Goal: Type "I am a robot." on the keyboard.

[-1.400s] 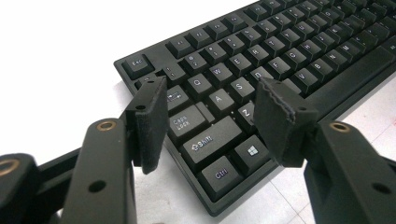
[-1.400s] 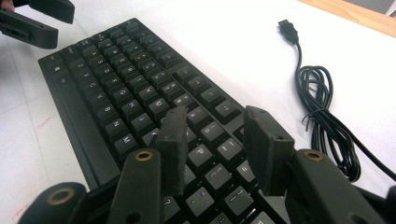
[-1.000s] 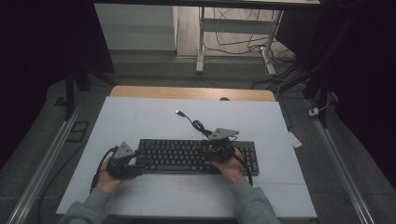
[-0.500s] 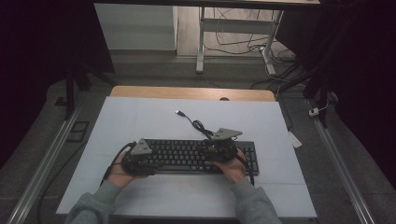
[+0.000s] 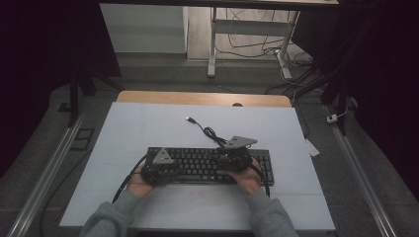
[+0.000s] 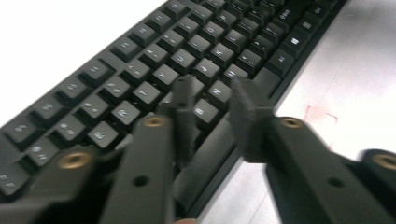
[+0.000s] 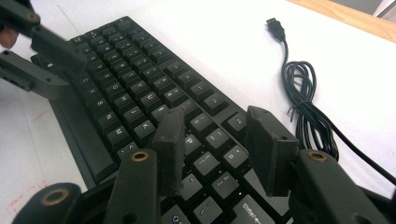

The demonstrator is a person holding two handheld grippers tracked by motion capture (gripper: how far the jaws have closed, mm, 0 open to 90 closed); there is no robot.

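My left gripper (image 6: 210, 100) view is blurry, so I can't read the key letters. My jaws cover some keys of the keyboard (image 6: 140, 70), and its ends are cut off at the pic's edges. In my right gripper (image 7: 215, 135) view, the cable (image 7: 303, 98) runs off the right edge. From the high view, keys are too small to tell, and my hands hide the keyboard's front corners.
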